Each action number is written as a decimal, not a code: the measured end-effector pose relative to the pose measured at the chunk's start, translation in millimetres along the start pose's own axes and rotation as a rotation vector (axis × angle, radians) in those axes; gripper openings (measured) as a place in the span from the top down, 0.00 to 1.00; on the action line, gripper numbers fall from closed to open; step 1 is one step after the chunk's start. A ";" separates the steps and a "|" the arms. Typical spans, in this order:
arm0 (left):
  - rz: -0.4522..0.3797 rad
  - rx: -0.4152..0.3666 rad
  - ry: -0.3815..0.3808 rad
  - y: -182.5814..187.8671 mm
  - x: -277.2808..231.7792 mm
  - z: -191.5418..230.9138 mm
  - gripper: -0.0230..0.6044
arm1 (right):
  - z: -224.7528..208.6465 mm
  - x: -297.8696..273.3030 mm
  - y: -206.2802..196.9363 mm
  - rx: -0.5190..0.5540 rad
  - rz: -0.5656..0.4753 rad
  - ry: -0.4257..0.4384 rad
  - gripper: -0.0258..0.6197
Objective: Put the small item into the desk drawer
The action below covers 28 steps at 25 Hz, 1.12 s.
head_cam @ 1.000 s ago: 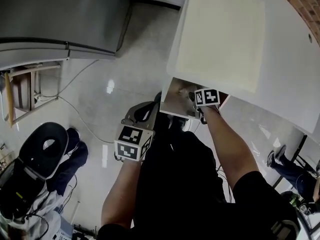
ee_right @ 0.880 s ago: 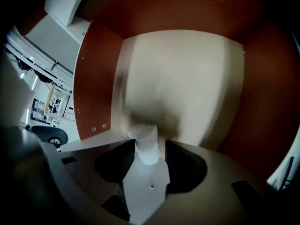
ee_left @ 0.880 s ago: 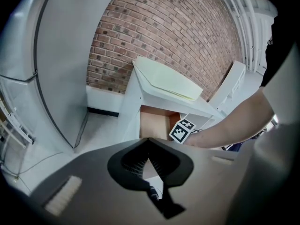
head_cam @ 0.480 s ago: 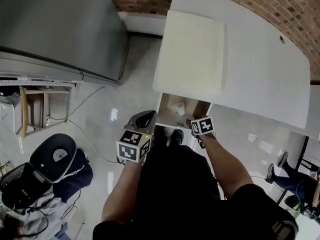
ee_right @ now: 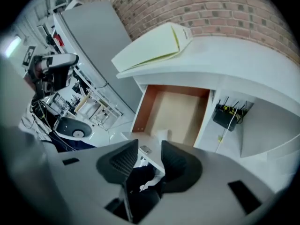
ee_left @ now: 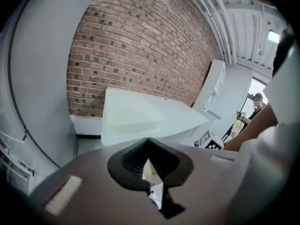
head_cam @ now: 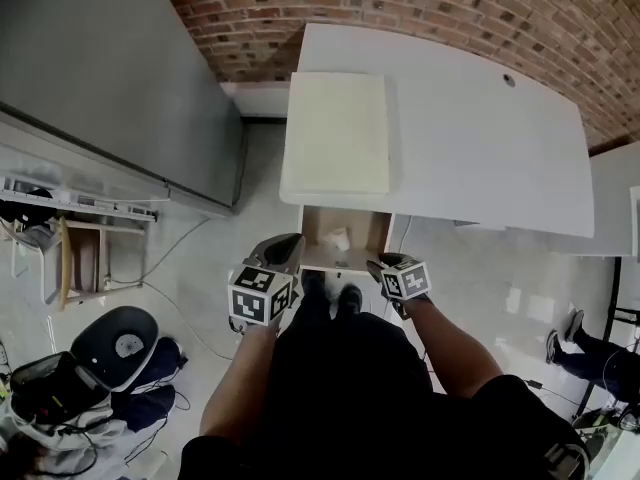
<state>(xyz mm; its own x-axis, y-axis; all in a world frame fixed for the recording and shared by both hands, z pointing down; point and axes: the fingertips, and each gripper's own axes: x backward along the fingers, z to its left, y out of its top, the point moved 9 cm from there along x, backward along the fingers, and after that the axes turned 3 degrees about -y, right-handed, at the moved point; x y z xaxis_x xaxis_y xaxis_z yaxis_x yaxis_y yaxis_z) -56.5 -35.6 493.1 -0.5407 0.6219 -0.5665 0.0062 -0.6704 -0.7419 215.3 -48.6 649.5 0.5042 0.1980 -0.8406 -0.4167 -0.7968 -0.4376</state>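
The white desk has its wooden drawer pulled out toward me. A small white item lies inside it near the front, also seen in the right gripper view. My right gripper hovers just outside the drawer's front right corner. Its jaws are open but closing, with nothing between them. My left gripper is held at the drawer's front left corner. Its jaws meet at the tips and hold nothing.
A thick cream pad lies on the desk's left end, above the drawer. A grey cabinet stands to the left, a brick wall behind. A black chair and bags sit on the floor at lower left. A cable holder hangs under the desk.
My right gripper has drawn back out of the drawer to just in front of it, leaving the white item inside. The head view has lifted, showing more desk and wall.
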 end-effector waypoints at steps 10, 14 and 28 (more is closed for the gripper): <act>0.000 -0.020 0.081 0.6 33.3 -41.1 0.94 | -8.5 70.1 -13.3 -0.037 -0.180 0.020 0.75; -0.012 -0.016 0.114 3.6 40.2 -51.2 0.94 | -7.8 94.2 -5.7 -0.031 -0.288 0.058 0.77; -0.007 -0.150 0.082 36.8 36.6 -67.5 0.94 | 10.7 177.1 23.3 0.055 -0.588 0.010 0.88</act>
<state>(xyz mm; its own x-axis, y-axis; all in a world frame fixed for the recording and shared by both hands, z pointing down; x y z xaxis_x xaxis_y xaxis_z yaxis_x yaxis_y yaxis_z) -19.3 -10.2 420.8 -0.4708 0.6610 -0.5843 0.1313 -0.6024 -0.7873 286.8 -25.9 487.0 0.6692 0.5921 -0.4490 -0.1032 -0.5243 -0.8453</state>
